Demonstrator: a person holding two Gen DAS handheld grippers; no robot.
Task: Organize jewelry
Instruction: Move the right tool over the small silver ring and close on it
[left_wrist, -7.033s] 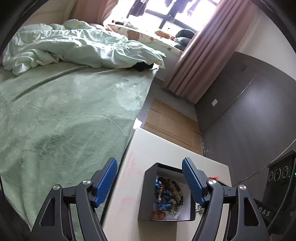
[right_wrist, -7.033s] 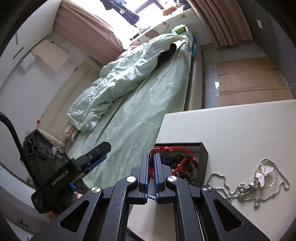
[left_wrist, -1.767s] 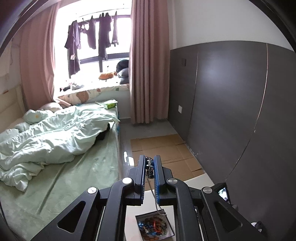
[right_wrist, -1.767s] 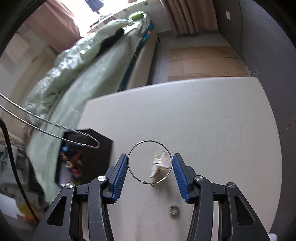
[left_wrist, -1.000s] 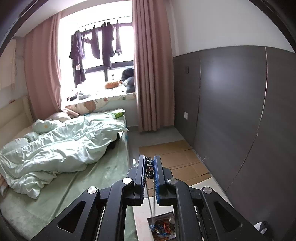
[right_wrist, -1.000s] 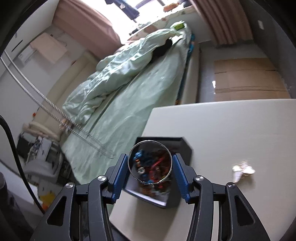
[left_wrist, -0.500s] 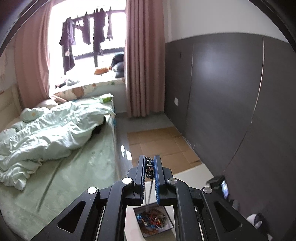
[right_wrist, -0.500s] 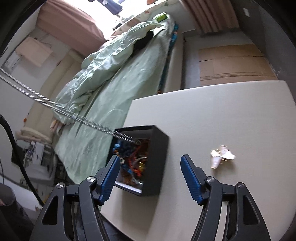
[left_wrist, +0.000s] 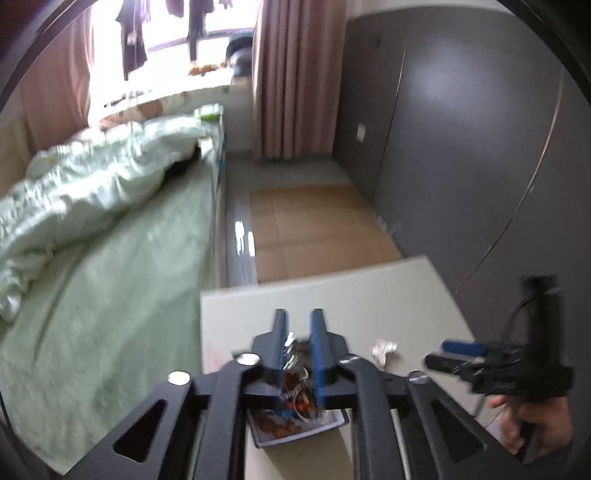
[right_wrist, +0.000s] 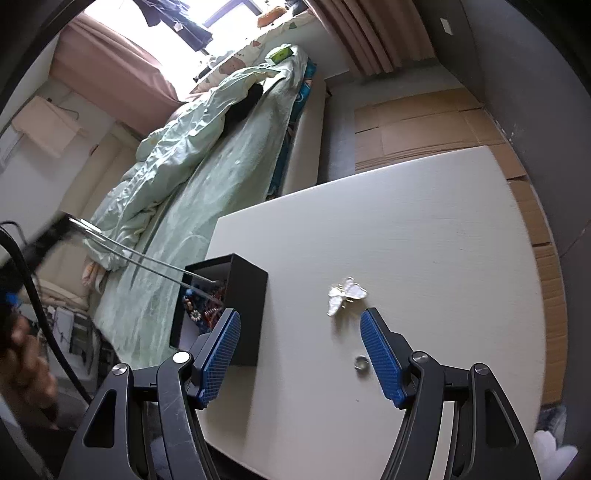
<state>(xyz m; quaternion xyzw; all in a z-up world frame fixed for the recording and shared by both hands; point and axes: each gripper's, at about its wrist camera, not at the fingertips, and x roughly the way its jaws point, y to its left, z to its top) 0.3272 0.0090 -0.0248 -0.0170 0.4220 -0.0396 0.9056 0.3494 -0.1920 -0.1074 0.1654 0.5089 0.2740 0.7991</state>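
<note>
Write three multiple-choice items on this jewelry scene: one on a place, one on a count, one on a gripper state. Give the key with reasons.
1. Where does the butterfly pendant lie?
A. on the white table, right of the black box
B. inside the box
C. on the bed

2. How many loose pieces lie on the table outside the box?
A. none
B. two
C. five

3. How does the right gripper stand?
A. shut on a bracelet
B. open, holding nothing
C. shut on the pendant

Key:
1 A, the pendant rests on bare tabletop beside the box.
2 B, only the pendant and a small ring show.
3 B, its blue pads are wide apart with nothing between.
</note>
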